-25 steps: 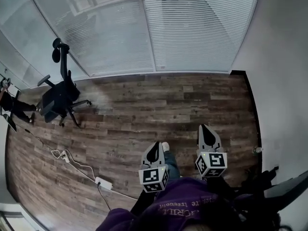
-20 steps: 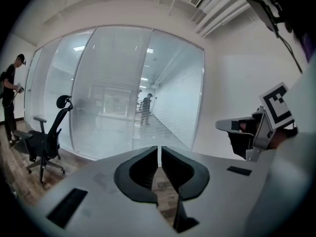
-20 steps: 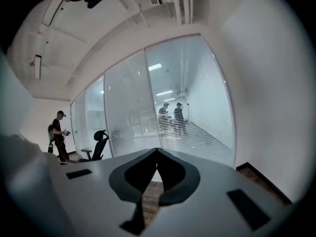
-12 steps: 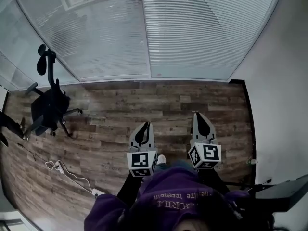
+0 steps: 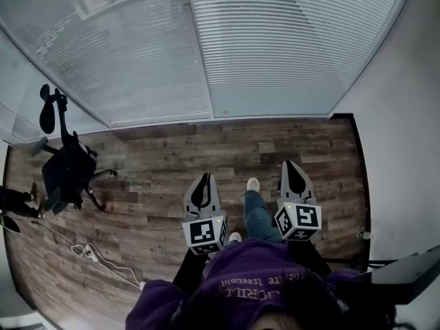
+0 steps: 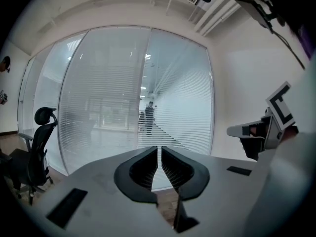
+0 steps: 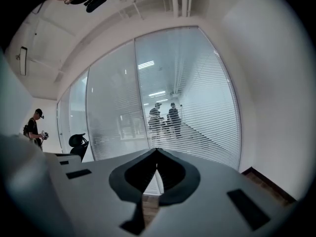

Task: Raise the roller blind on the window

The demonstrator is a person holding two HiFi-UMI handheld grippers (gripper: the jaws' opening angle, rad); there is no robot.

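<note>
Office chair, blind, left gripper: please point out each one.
Office chair [image 5: 65, 172]: head view, on the seat.
Blind [image 5: 275, 40]: head view, on its lined surface.
Left gripper [image 5: 203, 179]: head view, at the closed jaw tips.

Straight ahead of my left gripper [image 5: 203, 181] and right gripper [image 5: 292, 167] stands a tall, curved window [image 5: 206, 47], with pale light coming through it. A dark wood-plank floor [image 5: 172, 150] runs under both. A black office chair [image 5: 65, 170] sits well left of the left one, and a white cable [image 5: 103, 256] trails behind it. A plain white wall [image 5: 405, 102] closes off the right side.
</note>
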